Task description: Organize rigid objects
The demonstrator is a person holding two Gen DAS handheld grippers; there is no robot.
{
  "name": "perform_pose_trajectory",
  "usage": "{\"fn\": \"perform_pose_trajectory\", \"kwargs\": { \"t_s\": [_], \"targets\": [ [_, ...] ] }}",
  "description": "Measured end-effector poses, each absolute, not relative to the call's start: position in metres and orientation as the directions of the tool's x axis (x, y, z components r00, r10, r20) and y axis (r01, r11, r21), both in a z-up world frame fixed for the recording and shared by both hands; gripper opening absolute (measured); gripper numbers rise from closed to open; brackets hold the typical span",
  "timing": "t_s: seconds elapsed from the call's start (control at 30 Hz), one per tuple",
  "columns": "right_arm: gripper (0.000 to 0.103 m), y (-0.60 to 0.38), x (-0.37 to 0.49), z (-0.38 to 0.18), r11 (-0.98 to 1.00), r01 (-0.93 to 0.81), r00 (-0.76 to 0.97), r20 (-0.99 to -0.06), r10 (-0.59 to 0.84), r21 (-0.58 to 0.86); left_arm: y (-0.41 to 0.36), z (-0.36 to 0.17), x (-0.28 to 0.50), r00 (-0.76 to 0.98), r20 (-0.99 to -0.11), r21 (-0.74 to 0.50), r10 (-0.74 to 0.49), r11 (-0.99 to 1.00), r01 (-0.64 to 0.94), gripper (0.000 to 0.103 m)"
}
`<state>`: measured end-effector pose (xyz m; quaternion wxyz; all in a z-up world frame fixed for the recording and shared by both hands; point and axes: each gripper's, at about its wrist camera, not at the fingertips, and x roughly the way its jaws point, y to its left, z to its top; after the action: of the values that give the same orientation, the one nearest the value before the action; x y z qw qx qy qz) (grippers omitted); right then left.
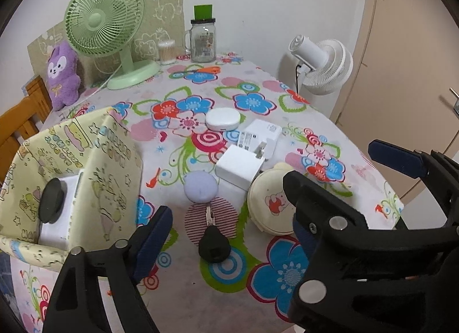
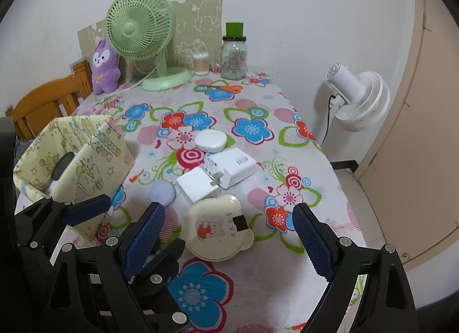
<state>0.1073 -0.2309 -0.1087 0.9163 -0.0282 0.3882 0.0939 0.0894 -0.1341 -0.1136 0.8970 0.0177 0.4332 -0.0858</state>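
A yellow patterned fabric box [image 1: 114, 161] [image 2: 94, 161] stands at the table's left with a white block and a black disc [image 1: 51, 201] inside. On the floral cloth lie a black key [image 1: 213, 245], a lilac puff [image 1: 200, 186] [image 2: 162, 193], two white chargers [image 1: 241, 168] [image 2: 229, 168], a white oval case [image 1: 223, 119] [image 2: 210, 140] and a cream round bear case [image 1: 271, 204] [image 2: 218, 228]. My left gripper [image 1: 229, 235] is open over the key. My right gripper [image 2: 229, 241] is open around the bear case, above it.
At the table's back stand a green fan [image 1: 106, 26], a purple plush [image 1: 61, 75], a cotton swab tub [image 1: 166, 52] and a glass jar [image 1: 203, 40]. A white fan [image 1: 324, 66] stands off the right edge. A wooden chair [image 2: 48, 103] is at the left.
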Motion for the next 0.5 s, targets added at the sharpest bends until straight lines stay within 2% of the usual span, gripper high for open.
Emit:
{"fn": "perform_pose_trajectory", "kwargs": {
  "t_s": [0.5],
  "targets": [
    [0.092, -0.234, 0.124, -0.152, 0.978, -0.204, 0.617, -0.769, 0.168, 0.05, -0.138, -0.153, 0.102, 0.559, -0.817, -0.043, -0.143, 0.981, 0.188, 0.084]
  ]
}}
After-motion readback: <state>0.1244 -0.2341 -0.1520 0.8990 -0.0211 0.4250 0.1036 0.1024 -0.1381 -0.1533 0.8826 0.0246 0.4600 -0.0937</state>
